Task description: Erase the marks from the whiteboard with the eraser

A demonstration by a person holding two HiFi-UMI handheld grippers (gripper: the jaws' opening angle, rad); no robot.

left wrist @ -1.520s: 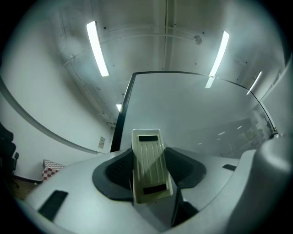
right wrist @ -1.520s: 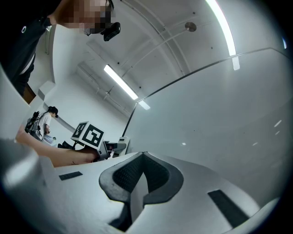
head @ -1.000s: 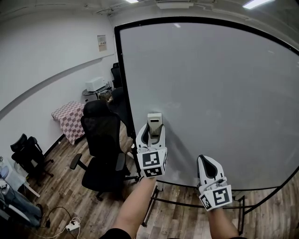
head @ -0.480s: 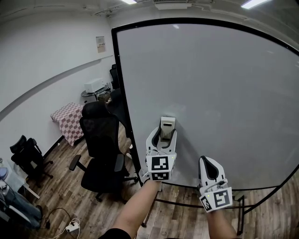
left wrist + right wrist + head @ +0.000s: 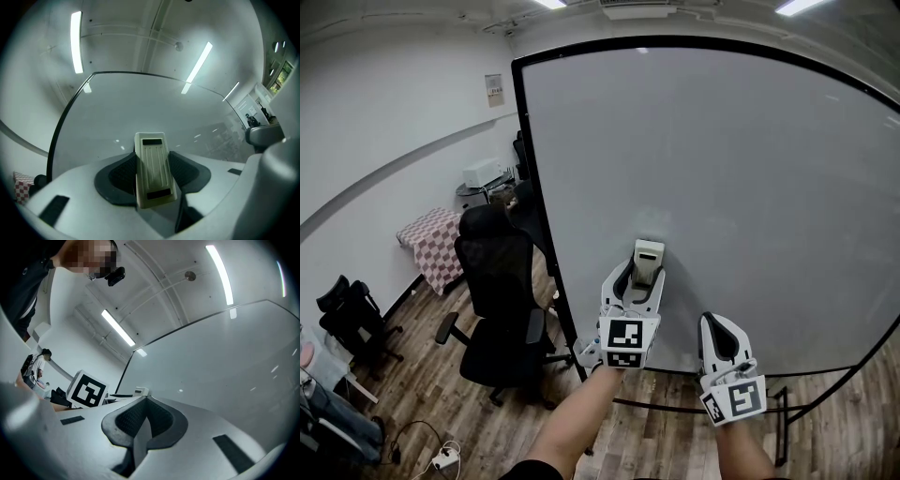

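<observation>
A large black-framed whiteboard (image 5: 722, 178) stands upright in front of me; I see no marks on its grey surface. My left gripper (image 5: 643, 272) is shut on a cream eraser (image 5: 647, 260), whose far end is against the board's lower middle. In the left gripper view the eraser (image 5: 151, 168) sits lengthwise between the dark pads, pointing at the whiteboard (image 5: 140, 108). My right gripper (image 5: 719, 339) hangs lower right, shut and holding nothing, a little short of the board. In the right gripper view its jaws (image 5: 143, 420) meet with nothing between them.
A black office chair (image 5: 497, 300) stands left of the board's frame. Further left are a checkered table (image 5: 427, 239), a second chair (image 5: 347, 314) and a cable with a power strip (image 5: 441, 457) on the wood floor. The board's stand feet (image 5: 783, 422) reach toward me.
My left gripper has slid the eraser to the right and slightly down along the board. The right gripper has stayed in place.
</observation>
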